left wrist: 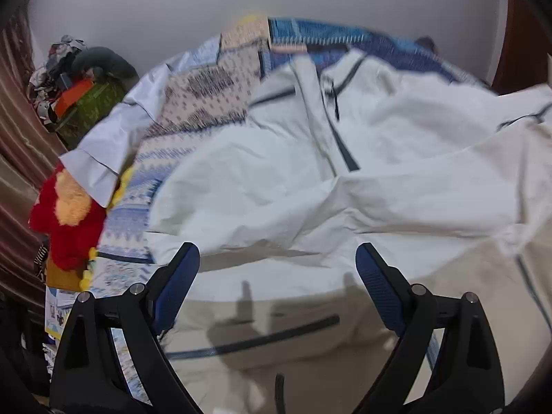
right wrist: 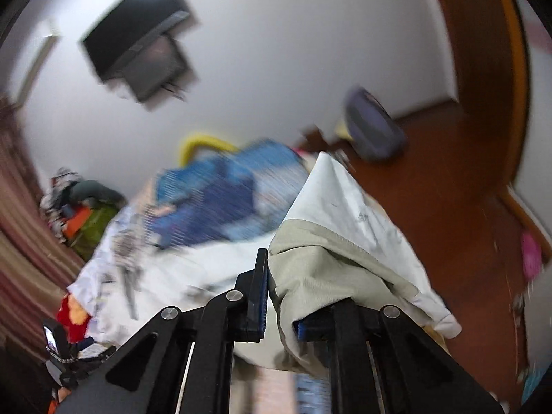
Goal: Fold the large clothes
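Note:
A large white jacket (left wrist: 310,179) with dark zips lies spread over a blue patterned bedspread (left wrist: 193,110). Its beige lower part lies nearest me. My left gripper (left wrist: 277,265) is open and empty, hovering just above the jacket's folded edge. My right gripper (right wrist: 276,296) is shut on a bunched part of the jacket (right wrist: 331,241), white and beige, and holds it lifted above the bed. The cloth drapes over the right finger and hides it. The right wrist view is blurred.
A red and orange plush toy (left wrist: 65,214) lies at the bed's left edge. A pile of bags and clothes (left wrist: 79,82) sits by the striped curtain. A wall television (right wrist: 138,45) hangs on the white wall. A wooden door (right wrist: 483,103) stands right.

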A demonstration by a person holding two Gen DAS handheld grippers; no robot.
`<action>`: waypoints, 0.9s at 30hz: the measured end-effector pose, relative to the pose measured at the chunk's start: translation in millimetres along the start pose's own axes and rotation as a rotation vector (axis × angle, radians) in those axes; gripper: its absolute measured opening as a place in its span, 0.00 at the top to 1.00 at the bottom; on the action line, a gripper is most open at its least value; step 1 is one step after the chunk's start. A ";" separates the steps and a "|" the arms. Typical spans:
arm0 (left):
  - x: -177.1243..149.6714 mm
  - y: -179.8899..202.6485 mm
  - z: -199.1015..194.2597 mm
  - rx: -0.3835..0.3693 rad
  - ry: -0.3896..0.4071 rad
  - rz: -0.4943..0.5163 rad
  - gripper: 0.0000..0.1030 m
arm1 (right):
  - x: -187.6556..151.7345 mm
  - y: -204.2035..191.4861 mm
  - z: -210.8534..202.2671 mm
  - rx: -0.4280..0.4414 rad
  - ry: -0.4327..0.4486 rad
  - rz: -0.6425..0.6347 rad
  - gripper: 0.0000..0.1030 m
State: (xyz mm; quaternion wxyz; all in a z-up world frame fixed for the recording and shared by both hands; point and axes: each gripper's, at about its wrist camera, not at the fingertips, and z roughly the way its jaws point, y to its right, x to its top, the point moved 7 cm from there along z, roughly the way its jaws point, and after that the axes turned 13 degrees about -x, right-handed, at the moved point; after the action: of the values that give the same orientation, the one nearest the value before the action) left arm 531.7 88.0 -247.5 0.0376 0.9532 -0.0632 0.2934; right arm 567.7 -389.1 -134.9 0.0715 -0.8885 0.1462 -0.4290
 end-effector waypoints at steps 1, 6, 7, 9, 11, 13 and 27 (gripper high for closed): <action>-0.3 -2.1 -15.4 -0.005 0.022 -0.002 0.09 | 6.8 -21.9 -13.1 0.038 0.022 -0.024 0.91; -4.2 -12.7 -59.4 -0.026 0.088 -0.009 0.09 | -5.9 -118.4 -41.8 0.201 0.002 -0.121 0.91; -7.0 -15.4 -66.1 -0.032 0.095 -0.011 0.09 | -17.5 -138.3 -40.8 0.225 -0.015 -0.150 0.91; -14.7 -20.5 -75.6 -0.044 0.096 -0.020 0.09 | -46.7 -168.8 -34.6 0.255 -0.064 -0.195 0.91; -23.0 -24.1 -81.1 -0.054 0.091 -0.029 0.09 | -87.1 -196.1 -18.2 0.276 -0.146 -0.248 0.91; -32.6 -29.6 -84.1 -0.065 0.080 -0.046 0.09 | -137.2 -217.2 4.0 0.268 -0.247 -0.310 0.91; -14.6 26.3 -20.5 -0.293 -0.041 -0.097 0.09 | -265.9 -192.5 97.9 0.184 -0.585 -0.307 0.90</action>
State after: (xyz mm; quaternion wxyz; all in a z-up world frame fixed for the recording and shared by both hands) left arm 504.6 65.7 -237.9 0.1889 0.9452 -0.0600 0.2593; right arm 525.9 -121.2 -344.3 0.1248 -0.9754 -0.0551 -0.1731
